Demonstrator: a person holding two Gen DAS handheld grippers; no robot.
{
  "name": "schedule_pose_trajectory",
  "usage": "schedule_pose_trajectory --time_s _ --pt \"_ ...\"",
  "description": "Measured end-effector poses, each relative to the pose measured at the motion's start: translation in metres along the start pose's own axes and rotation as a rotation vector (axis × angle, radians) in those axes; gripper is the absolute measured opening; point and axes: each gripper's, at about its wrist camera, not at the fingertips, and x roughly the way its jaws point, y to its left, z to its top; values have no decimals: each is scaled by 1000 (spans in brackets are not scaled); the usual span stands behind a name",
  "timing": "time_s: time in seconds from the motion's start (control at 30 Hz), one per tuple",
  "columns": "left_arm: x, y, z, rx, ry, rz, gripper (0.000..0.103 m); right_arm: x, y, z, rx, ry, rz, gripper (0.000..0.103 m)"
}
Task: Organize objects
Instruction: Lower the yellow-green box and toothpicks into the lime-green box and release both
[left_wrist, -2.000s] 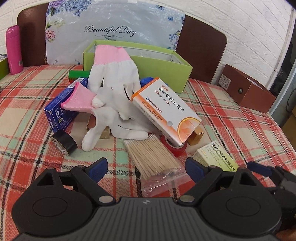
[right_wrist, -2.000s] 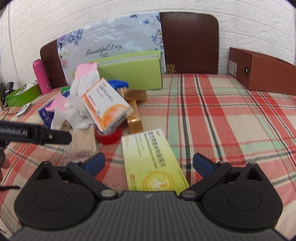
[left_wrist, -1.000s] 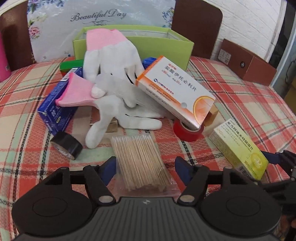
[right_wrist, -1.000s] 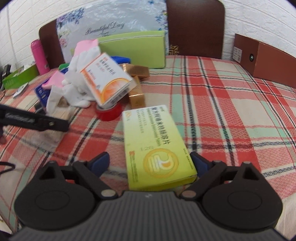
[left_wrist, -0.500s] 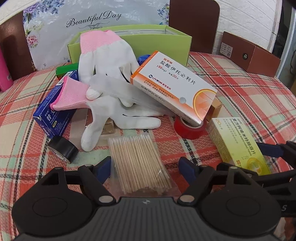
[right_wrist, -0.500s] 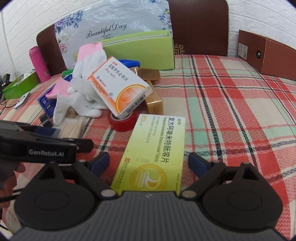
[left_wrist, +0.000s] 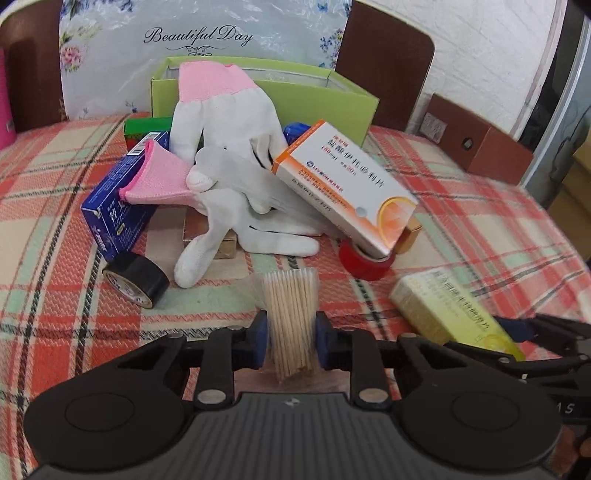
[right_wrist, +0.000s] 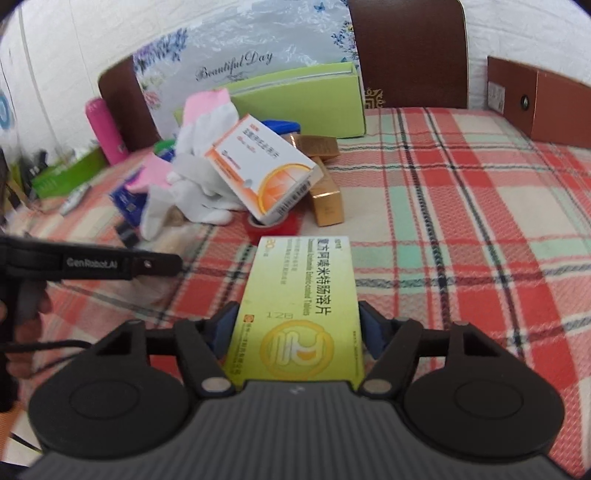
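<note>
A clear bag of wooden cotton swabs (left_wrist: 290, 295) is squeezed into a narrow bundle between the blue pads of my left gripper (left_wrist: 290, 332), whose jaws are closing on it. In the right wrist view a yellow-green medicine box (right_wrist: 303, 295) lies lengthwise between the pads of my right gripper (right_wrist: 298, 328). Those jaws are closing too, and the pads touch both long sides. The same yellow-green box (left_wrist: 443, 314) shows blurred at the lower right of the left wrist view. The open green box (left_wrist: 266, 92) stands at the back of the table.
A pile lies ahead: white gloves with pink cuffs (left_wrist: 229, 122), an orange-white medicine box (left_wrist: 343, 184) resting on a red tape roll (left_wrist: 364, 260), a blue box (left_wrist: 118, 206), a black tape roll (left_wrist: 136, 278), gold boxes (right_wrist: 325, 199). A brown carton (right_wrist: 535, 103) stands far right, a pink bottle (right_wrist: 103, 129) far left.
Both grippers' jaws have come in: the left from wide apart onto the swab bag, which is now bunched narrow, the right onto the sides of the yellow-green box.
</note>
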Motion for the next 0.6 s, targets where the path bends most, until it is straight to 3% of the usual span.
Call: schedule_pose_trajectory --time_s 0.33,0.6 --pt "-61 -9 41 50 -175 -119 26 -39 10 40 -31 -125 93 67" --pt "-70 -23 100 110 -286 -149 26 -45 16 110 -136 -285 42 67"
